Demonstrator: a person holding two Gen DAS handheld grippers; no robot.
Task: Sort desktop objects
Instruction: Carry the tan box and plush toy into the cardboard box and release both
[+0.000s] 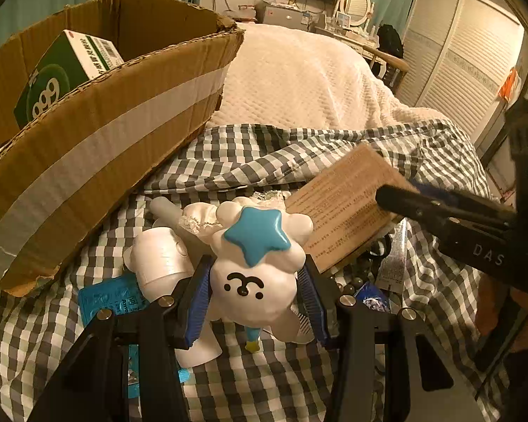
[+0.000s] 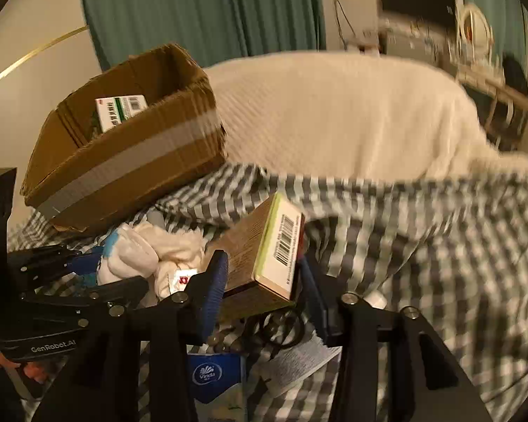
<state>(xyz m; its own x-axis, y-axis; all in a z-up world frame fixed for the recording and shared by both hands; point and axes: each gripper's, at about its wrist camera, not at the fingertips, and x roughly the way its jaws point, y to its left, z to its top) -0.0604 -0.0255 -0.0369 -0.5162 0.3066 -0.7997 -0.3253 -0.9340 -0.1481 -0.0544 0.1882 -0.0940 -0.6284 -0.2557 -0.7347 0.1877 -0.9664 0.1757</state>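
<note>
My left gripper (image 1: 257, 299) is shut on a white cloud-shaped toy (image 1: 260, 274) with a blue star on its head, held just above the checked cloth. My right gripper (image 2: 262, 292) is shut on a brown carton (image 2: 264, 253) with a barcode on its end, which is lifted and tilted. In the left wrist view the same carton (image 1: 341, 207) is at the right, with one black finger (image 1: 404, 204) across its top. An open cardboard box (image 1: 105, 140) stands at the left with a green medicine box (image 1: 70, 66) inside. From the right wrist view the cardboard box (image 2: 130, 161) is up on the left.
Loose things lie on the checked cloth (image 1: 264, 154): a white bottle (image 1: 162, 256), a blue packet (image 1: 102, 302), black scissors (image 2: 281, 327), a blue tissue pack (image 2: 211, 376) and a printed leaflet (image 2: 299, 362). A white blanket (image 1: 299, 81) covers the bed behind.
</note>
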